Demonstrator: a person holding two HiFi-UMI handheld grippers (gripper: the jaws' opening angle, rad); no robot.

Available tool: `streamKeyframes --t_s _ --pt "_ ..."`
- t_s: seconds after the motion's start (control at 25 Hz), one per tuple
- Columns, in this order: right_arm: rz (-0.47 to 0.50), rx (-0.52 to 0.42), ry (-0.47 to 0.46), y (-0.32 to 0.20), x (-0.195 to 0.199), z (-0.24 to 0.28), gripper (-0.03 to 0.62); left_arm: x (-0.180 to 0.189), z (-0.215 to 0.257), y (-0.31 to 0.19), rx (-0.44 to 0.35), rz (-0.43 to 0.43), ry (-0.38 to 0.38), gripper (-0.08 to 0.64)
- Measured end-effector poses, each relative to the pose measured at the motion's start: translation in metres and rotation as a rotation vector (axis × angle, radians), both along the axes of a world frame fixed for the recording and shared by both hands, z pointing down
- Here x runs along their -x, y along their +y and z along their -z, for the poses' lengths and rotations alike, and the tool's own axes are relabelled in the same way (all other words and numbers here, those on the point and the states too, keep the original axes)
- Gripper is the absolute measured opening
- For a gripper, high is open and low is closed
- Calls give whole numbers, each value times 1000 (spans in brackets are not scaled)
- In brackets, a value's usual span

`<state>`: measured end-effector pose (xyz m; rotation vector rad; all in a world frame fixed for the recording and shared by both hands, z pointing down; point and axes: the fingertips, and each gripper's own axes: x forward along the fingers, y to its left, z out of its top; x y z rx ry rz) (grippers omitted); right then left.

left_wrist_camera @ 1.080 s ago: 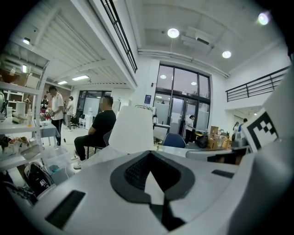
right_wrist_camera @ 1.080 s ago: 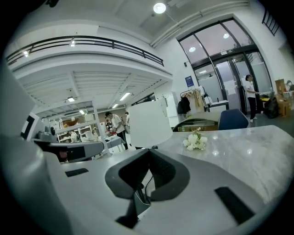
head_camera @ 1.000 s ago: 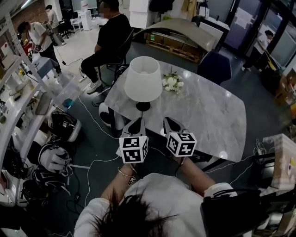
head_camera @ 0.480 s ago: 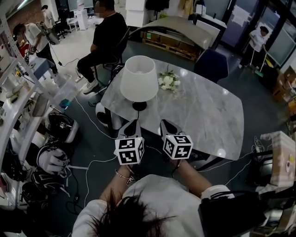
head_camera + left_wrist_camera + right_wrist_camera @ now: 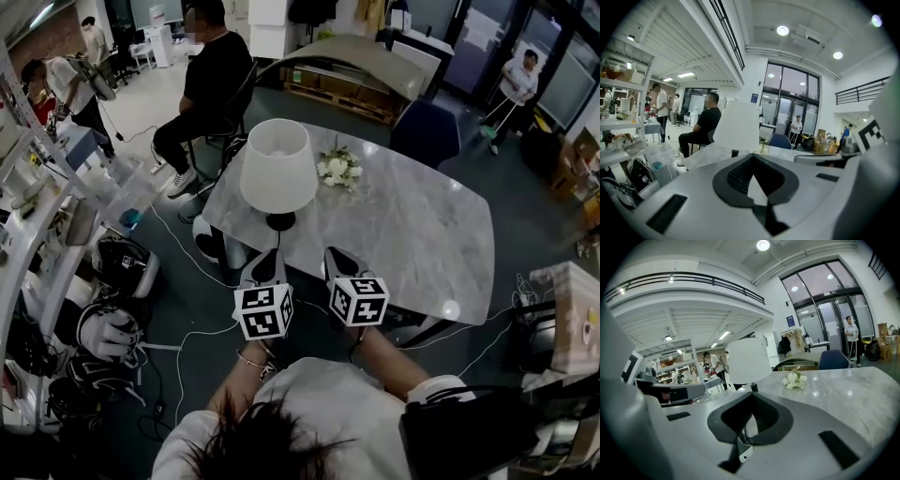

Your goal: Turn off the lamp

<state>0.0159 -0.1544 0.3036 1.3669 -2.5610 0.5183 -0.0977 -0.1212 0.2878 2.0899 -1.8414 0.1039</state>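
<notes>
Lamp (image 5: 275, 167): white tapered shade, thin stem, round black base. It stands at the 10 o'clock end of a glossy grey marbled table (image 5: 412, 234) with rounded corners. A small white flower bunch (image 5: 339, 169) sits near the lamp, at its 3 o'clock. Left gripper (image 5: 269, 265) and right gripper (image 5: 339, 262) are side by side at the table's 7 o'clock edge, clear of the lamp. Both jaw pairs are together with nothing between them, pointing towards the shade.

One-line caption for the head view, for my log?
Left gripper and right gripper, both shut, poised near the table edge facing the lamp and flowers.
</notes>
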Motion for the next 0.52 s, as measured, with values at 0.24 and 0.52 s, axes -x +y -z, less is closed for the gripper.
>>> streamKeyframes --t_s 0.24,0.52 --pt "-20 -2 -5 -6 -2 2 -2 1 3 -3 0 5 -11 6" --pt "-24 6 -12 -9 -4 -1 -2 0 3 -4 -4 9 -19 6"
